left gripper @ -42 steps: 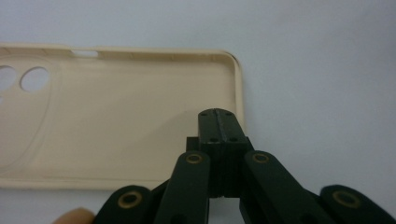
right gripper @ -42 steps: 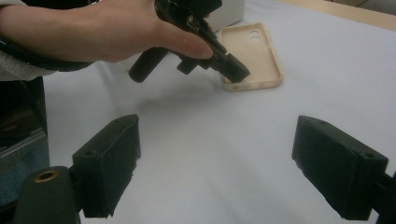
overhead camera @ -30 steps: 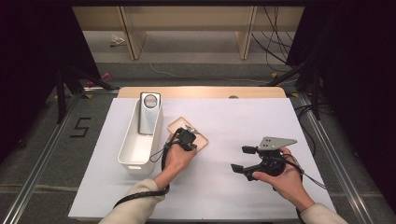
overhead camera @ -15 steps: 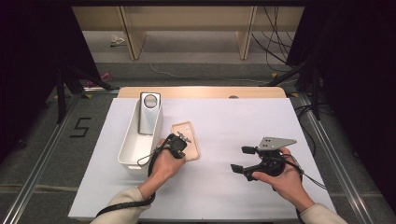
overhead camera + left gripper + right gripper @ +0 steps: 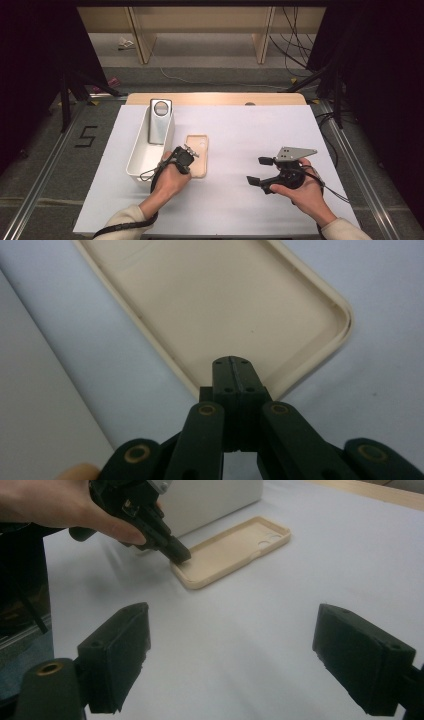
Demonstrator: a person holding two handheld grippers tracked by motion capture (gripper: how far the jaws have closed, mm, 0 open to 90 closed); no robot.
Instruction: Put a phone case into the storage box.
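One camera looks down on the bench (image 5: 240,125) from above; two tool cameras sit low, all sharing the phone case (image 5: 196,155).

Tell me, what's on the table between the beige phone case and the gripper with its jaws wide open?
Nothing: in the high view, bare white table separates the phone case from the right gripper.

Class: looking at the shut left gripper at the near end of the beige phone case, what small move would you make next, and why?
Probably open the left gripper slightly and straddle the near rim of the phone case. Its jaws are shut with nothing between them, tips just inside the rim, and the case lies flat beside the white bin, so it isn't gripped.
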